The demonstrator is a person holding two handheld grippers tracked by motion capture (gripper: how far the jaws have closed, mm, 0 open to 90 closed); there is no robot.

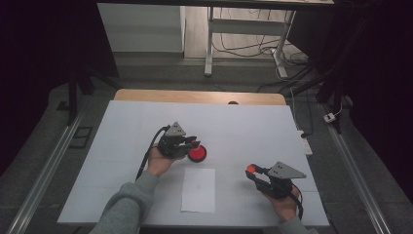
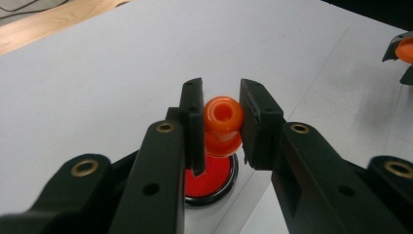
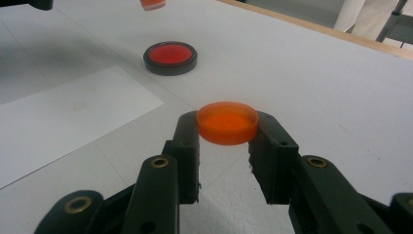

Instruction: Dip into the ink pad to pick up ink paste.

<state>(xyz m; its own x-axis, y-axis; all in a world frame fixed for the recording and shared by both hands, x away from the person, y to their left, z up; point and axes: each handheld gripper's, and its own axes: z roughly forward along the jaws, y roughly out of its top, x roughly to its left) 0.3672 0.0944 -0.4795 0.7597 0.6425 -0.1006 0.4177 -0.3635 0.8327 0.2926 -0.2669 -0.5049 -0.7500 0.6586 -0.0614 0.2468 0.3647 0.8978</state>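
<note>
My left gripper [image 2: 221,122] is shut on a small orange knob-shaped piece [image 2: 222,117] with a hole in its top, held just above a round black dish with a red inside [image 2: 209,178]. From above, the left gripper [image 1: 194,143] hangs at the dish's [image 1: 197,154] left edge. My right gripper [image 3: 225,127] is shut on a flat round orange cap [image 3: 227,122], lifted off the table. In the high view the right gripper [image 1: 252,169] sits at the front right with the cap [image 1: 251,168] at its tips. The dish [image 3: 170,56] lies farther off in the right gripper view.
A white sheet of paper [image 1: 198,190] lies on the white table [image 1: 243,126] between the two hands, near the front edge. A wooden strip [image 1: 199,96] borders the far side. Floor cables and a desk frame [image 1: 210,44] lie beyond the table.
</note>
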